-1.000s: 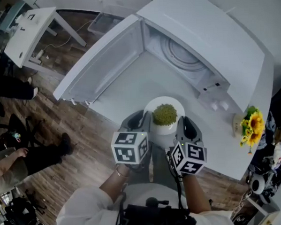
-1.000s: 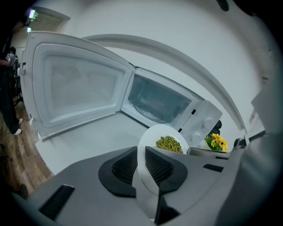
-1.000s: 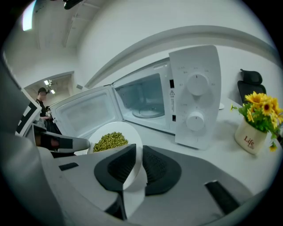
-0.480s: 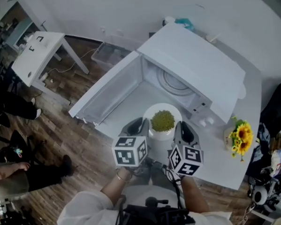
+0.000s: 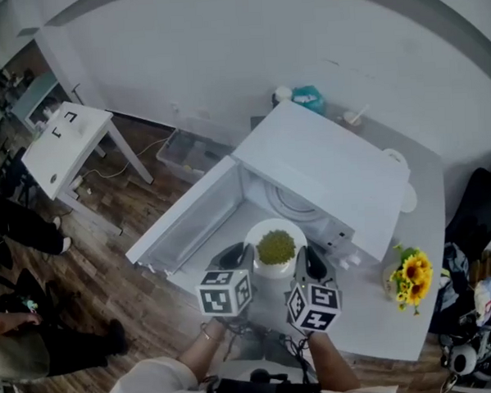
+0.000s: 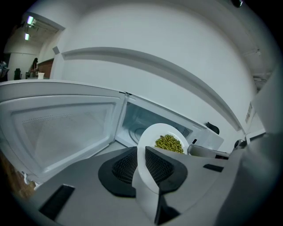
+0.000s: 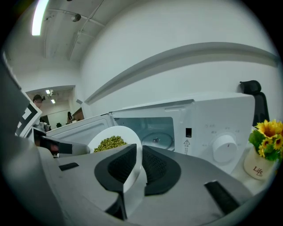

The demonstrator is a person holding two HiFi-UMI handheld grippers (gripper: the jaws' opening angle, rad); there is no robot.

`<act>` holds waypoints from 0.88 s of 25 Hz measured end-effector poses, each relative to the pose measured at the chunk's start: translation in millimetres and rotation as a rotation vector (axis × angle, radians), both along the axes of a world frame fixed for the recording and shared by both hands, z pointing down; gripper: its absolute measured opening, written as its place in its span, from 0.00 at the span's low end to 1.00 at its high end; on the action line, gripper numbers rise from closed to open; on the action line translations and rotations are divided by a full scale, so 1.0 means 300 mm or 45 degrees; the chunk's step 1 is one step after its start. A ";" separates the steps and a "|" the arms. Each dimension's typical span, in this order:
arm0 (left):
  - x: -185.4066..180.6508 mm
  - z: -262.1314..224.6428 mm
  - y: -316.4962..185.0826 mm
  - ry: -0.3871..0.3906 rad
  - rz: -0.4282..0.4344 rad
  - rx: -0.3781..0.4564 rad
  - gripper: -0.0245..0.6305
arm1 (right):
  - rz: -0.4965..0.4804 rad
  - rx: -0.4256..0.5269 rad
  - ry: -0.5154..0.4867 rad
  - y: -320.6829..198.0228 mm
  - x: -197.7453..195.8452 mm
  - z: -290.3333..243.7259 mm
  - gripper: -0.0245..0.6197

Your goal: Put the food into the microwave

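Observation:
A white bowl (image 5: 256,239) filled with green peas (image 5: 276,247) is held in front of the open white microwave (image 5: 330,175). My left gripper (image 5: 242,257) is shut on the bowl's left rim, and my right gripper (image 5: 304,261) is shut on its right rim. In the left gripper view the bowl (image 6: 152,137) is clamped between the dark pads (image 6: 121,170), peas (image 6: 169,143) showing beyond. The right gripper view shows the bowl (image 7: 128,134) pinched the same way, with the peas (image 7: 108,143) and the microwave's glass turntable (image 7: 155,140) behind.
The microwave door (image 5: 185,227) swings open to the left. A vase of sunflowers (image 5: 407,275) stands on the white table (image 5: 431,210) to the right of the microwave. A small white table (image 5: 62,148) and a person's legs (image 5: 34,227) are on the wooden floor at left.
The head view has pulled back and tilted up, so the microwave and bowl look smaller and more wall shows. Both grippers keep the bowl in front of the opening.

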State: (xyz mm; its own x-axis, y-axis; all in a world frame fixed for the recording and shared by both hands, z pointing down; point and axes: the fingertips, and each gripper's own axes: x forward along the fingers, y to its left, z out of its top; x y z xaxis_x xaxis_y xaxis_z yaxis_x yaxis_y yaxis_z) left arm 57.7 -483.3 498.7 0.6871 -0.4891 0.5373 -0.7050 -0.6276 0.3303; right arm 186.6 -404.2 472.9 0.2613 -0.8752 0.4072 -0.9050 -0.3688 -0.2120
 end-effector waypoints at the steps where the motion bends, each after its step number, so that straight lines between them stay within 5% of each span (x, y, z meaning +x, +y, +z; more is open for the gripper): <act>1: 0.004 0.007 -0.015 0.000 0.002 -0.005 0.14 | 0.007 0.007 -0.007 -0.013 0.003 0.005 0.12; 22: 0.236 0.214 -0.374 0.105 0.040 0.022 0.14 | 0.255 0.097 -0.023 -0.293 0.192 0.253 0.12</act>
State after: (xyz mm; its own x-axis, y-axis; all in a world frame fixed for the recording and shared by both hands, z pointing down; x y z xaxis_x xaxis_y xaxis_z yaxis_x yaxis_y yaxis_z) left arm 128.6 -595.4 563.0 0.7438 -0.4752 0.4701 -0.6557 -0.6550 0.3755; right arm 244.2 -491.9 548.9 0.4263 -0.8350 0.3478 -0.8111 -0.5231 -0.2617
